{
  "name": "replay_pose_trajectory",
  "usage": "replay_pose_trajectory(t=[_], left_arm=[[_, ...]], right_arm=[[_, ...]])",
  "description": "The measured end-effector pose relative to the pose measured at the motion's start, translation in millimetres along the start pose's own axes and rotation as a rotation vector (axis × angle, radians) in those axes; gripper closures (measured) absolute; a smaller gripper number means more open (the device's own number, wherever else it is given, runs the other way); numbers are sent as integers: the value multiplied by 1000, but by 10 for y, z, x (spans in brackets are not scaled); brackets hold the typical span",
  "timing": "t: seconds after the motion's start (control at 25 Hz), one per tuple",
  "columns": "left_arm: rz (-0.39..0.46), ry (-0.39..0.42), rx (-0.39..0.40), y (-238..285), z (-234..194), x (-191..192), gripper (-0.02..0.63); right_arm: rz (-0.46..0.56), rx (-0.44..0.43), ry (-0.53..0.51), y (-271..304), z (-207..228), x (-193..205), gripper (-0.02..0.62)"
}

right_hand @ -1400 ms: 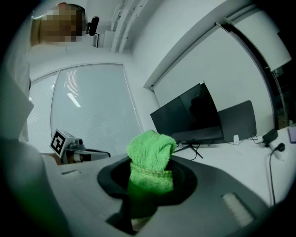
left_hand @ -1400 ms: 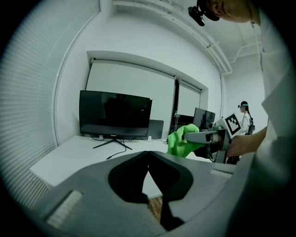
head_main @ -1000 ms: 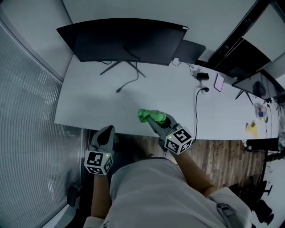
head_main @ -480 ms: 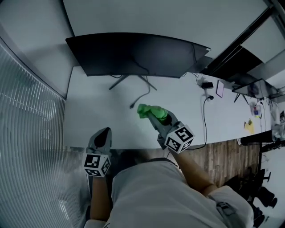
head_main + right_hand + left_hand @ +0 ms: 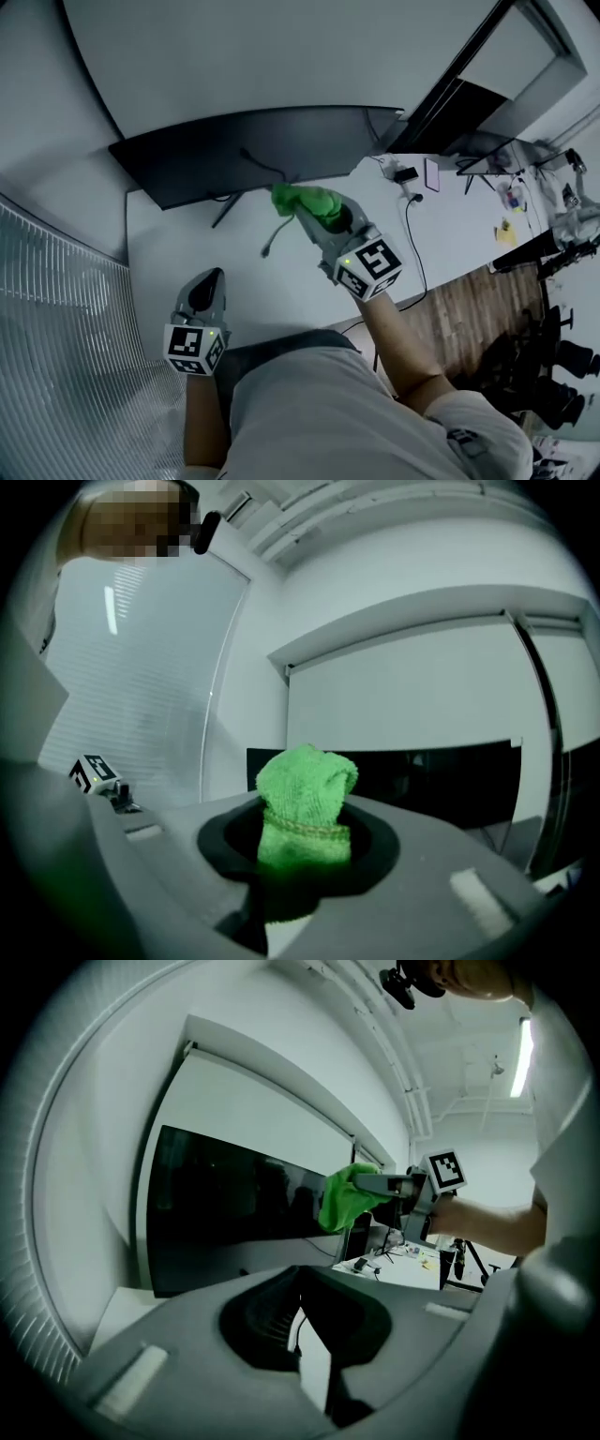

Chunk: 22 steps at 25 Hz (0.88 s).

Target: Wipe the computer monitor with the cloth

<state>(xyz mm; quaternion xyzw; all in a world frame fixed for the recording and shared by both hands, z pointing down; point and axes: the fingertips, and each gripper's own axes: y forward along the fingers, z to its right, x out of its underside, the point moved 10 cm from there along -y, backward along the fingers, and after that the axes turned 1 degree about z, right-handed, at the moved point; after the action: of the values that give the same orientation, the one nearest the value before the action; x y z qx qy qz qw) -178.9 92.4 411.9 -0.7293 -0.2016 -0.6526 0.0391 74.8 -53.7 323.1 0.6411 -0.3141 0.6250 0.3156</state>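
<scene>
The right gripper (image 5: 328, 218) sits just right of centre in the head view, its jaws closed on a bright green cloth (image 5: 302, 200). In the right gripper view the cloth (image 5: 305, 803) stands up between the jaws as a folded wad with a stitched hem, its rounded top poking out past the tips.

The wide dark monitor (image 5: 244, 150) stretches across the upper middle of the head view, at the back of a white desk (image 5: 187, 246). The cloth is held up against the lower edge of the screen, a little right of its middle. It seems to be at the glass or just short of it (the left gripper view puts the cloth (image 5: 345, 1196) in front of the screen's right end, but the steep angle leaves the contact unclear). The screen is dark and unlit.

The left gripper (image 5: 208, 279) is at the lower left of the head view, near the desk's front edge and well apart from the monitor. Its own view shows the jaws drawn together with nothing between them.

A loose cable (image 5: 274, 238) lies on the desk below the cloth. A phone (image 5: 431, 175) rests towards the upper right.
</scene>
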Motion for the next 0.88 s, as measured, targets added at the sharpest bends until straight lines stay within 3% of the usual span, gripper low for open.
replay_pose_trajectory(t=[0.48, 0.88], left_arm=[[79, 88, 73, 619, 62, -615, 597], [81, 79, 45, 889, 112, -672, 597]], right_arm=[[88, 105, -262, 418, 462, -812, 482], [53, 60, -480, 948, 697, -962, 482]])
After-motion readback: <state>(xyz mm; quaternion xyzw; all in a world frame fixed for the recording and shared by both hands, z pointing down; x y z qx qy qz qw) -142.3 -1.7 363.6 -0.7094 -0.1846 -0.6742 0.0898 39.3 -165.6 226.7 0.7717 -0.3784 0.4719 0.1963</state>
